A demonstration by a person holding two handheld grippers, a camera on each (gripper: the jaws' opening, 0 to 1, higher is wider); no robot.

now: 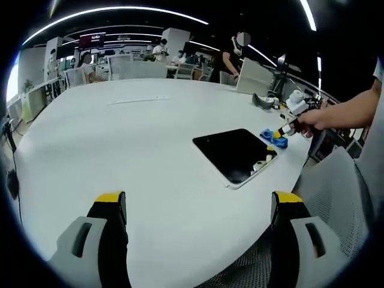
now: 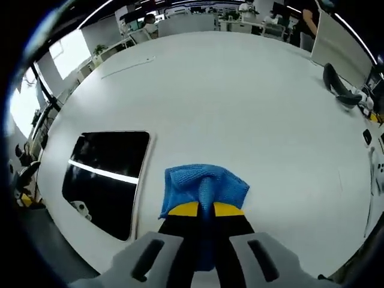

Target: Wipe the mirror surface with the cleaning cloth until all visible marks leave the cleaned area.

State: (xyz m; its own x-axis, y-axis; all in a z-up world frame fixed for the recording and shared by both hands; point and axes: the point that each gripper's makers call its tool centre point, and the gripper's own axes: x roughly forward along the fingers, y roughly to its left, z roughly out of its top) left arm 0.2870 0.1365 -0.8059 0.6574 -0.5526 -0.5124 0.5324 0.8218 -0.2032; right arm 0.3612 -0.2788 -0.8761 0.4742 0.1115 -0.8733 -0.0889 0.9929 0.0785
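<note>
White table — right tool pinches blue cloth beside mirror; left tool released.

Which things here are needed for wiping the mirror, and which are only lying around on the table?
Needed for the job:
- mirror, flat on the white table
- blue cleaning cloth, pinched in the right claw, beside the mirror
- left claw, open, holding nothing

Only lying around:
- dark curved object near the table's far edge
- chairs behind the table

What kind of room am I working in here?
Likely an open-plan office: a large white table holding the mirror, people seated at desks behind, ceiling strip lights overhead.
</note>
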